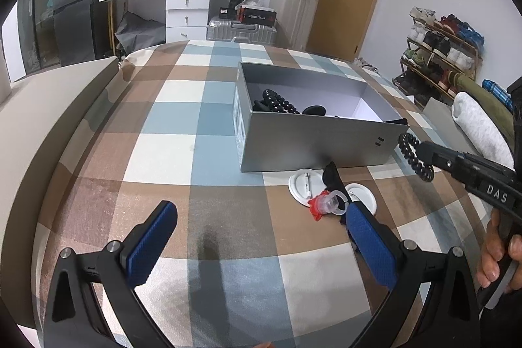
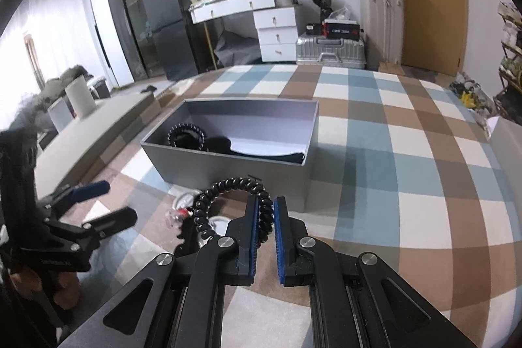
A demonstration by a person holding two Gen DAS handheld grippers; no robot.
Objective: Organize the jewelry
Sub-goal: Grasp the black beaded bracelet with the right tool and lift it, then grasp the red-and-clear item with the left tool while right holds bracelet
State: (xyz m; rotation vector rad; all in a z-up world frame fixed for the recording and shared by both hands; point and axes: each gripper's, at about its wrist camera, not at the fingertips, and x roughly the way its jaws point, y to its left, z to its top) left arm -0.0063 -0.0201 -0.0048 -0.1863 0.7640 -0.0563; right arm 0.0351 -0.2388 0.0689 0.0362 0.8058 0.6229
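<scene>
My right gripper point(image 2: 267, 204) is shut on a black beaded bracelet point(image 2: 228, 185), held in the air just in front of the grey box point(image 2: 228, 165); it also shows in the left wrist view point(image 1: 415, 157). The grey box point(image 1: 310, 142) on the checked cloth holds another black bead bracelet point(image 1: 280, 103) and dark items. My left gripper point(image 1: 257, 217) is open and empty above the cloth. Near its right finger lie two white round badges point(image 1: 303, 185), a black piece point(image 1: 332, 178) and a red and clear small item point(image 1: 326, 204).
The checked cloth point(image 1: 195, 126) covers a bed. A grey bench runs along its left side point(image 1: 49, 119). A shoe rack point(image 1: 440, 54), suitcases point(image 1: 241, 30) and a white dresser point(image 1: 186, 12) stand beyond.
</scene>
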